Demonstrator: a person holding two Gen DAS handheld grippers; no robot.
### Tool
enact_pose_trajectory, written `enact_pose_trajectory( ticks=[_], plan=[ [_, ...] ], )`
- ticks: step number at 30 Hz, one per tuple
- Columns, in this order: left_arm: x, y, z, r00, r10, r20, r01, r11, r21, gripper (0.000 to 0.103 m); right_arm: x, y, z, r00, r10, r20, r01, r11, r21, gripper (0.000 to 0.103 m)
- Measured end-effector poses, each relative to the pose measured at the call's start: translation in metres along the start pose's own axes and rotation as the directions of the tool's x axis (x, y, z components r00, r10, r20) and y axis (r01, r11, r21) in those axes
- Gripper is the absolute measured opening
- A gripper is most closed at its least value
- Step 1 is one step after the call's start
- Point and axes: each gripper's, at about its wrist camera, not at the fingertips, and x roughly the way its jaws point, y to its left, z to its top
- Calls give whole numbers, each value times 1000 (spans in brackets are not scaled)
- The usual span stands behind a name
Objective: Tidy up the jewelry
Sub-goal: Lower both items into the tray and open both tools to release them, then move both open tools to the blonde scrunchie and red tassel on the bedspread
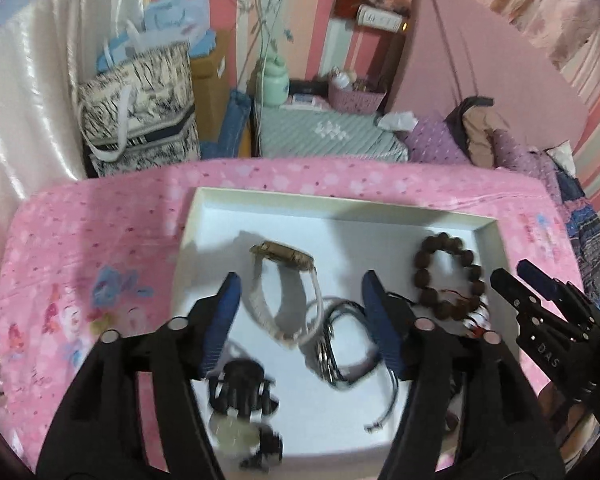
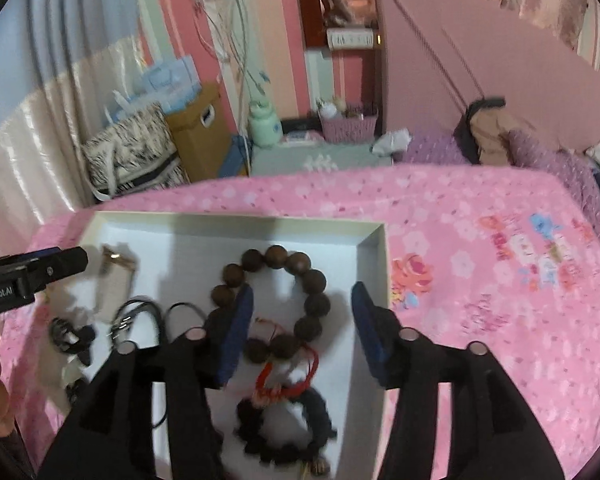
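Both my grippers hang over the white tray on the pink bedspread, and both stand open with nothing pressed between their pads. My left gripper straddles the watch near the middle of the tray: its gold case lies toward the far rim, the pale strap loops back toward me, and the loop's long axis runs roughly far to near, more or less along the way my fingers point. So the watch lies just ahead of and below my left fingertips, inside the gap but not touched. The black cords lie just beside it, against my left gripper's right finger, and a dark, blurred piece sits by the near rim. My right gripper hovers over the bead bracelet by the tray's right rim; the ring of brown beads lies flat, with its near arc between my fingers and its far arc ahead of them. A red string and a dark bracelet lie nearer the near rim, under that gripper. I judge the right hand much the nearer to the beads and the left to the watch, so each piece falls to the hand already above it.
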Motion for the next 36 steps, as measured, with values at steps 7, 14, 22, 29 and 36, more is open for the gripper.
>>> enact_pose_trajectory(
  ticks=[7, 14, 22, 29, 36],
  plan=[
    [-77, 1, -66, 990, 80, 113, -81, 997, 8, 88, -75, 6, -46, 997, 28, 72, -26, 999, -31, 61],
    [-144, 13, -154, 975, 115, 190, -117, 993, -4, 99, -141, 13, -102, 988, -1, 156, 10, 999, -53, 72],
    [-174, 14, -227, 971, 125, 203, -127, 992, 0, 100, -181, 24, -162, 984, 12, 176, 2, 997, -81, 73],
    [-175, 16, -284, 975, 130, 179, -132, 991, -3, 100, -191, 18, -225, 994, 9, 108, 1, 995, -96, 73],
    [-156, 16, -325, 984, 135, 119, -136, 991, -4, 100, -183, 5, -283, 1000, -16, 21, 18, 996, -89, 73]
  ],
)
